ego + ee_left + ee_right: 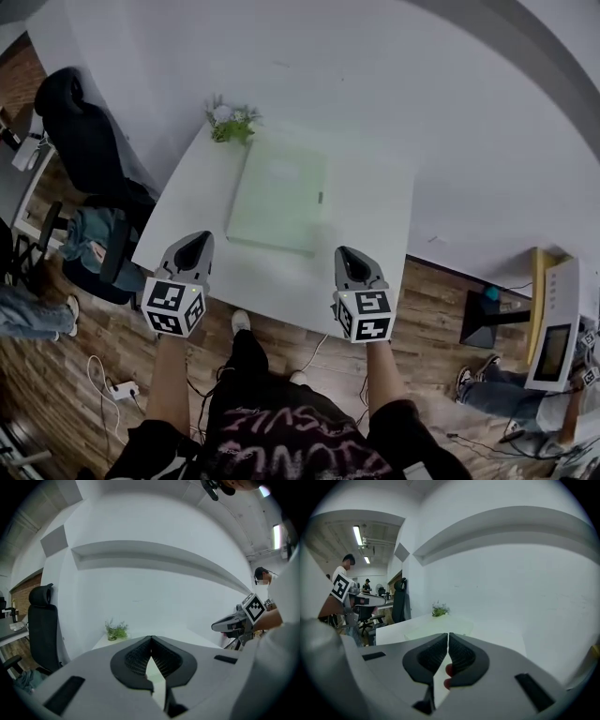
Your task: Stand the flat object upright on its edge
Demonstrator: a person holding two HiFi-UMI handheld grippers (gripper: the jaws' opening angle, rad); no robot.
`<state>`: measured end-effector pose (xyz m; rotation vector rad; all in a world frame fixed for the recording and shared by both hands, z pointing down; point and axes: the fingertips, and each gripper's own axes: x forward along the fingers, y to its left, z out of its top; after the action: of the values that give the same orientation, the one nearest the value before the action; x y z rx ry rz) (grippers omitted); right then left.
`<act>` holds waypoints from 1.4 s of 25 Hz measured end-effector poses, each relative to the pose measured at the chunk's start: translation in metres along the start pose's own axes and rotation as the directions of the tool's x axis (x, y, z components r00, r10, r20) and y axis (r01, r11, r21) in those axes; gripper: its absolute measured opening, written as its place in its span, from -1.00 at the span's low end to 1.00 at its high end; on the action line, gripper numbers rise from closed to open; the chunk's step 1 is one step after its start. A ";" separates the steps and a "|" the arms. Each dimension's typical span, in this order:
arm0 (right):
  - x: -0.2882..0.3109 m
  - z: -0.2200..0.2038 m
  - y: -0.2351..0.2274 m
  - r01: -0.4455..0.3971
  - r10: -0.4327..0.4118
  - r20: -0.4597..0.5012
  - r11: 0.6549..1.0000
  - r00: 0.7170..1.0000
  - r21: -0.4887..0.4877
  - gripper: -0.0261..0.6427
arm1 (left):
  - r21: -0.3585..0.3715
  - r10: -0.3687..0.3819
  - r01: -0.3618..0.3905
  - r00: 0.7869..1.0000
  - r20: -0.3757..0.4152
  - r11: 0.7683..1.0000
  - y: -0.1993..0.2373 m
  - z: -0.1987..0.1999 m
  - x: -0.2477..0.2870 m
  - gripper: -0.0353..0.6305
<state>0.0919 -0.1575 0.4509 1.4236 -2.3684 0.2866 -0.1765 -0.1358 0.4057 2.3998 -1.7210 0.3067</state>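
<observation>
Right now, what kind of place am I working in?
Probably an open-plan office or lab: a black office chair beside the white table, another desk with people behind, and strip lights on the ceiling.

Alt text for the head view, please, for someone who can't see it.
A pale green flat object lies flat on a white table, beyond the left hand-held gripper and right hand-held gripper, both shut and empty at the near edge. A small plant stands at the table's far left corner; a black office chair is off to the left.
</observation>
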 end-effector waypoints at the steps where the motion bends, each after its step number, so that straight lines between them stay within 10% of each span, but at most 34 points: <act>1: 0.008 0.002 0.002 0.004 -0.004 -0.006 1.000 1.000 0.005 -0.84 | -0.002 -0.011 0.011 1.000 -0.006 1.000 0.007 0.000 0.007 -0.85; 14: 0.082 0.035 0.011 0.132 -0.129 -0.054 0.989 0.990 0.065 -0.84 | -0.027 -0.244 0.244 0.969 -0.025 0.969 0.065 0.015 0.093 -0.85; 35: 0.137 -0.009 -0.025 0.156 -0.114 -0.231 0.972 0.966 0.174 -0.83 | -0.111 -0.305 0.288 0.932 -0.197 0.951 0.066 -0.032 0.170 -0.85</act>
<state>0.0569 -0.2770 0.5146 1.5433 -2.1003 0.6155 -0.1883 -0.3038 0.4831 2.4216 -1.2354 0.4225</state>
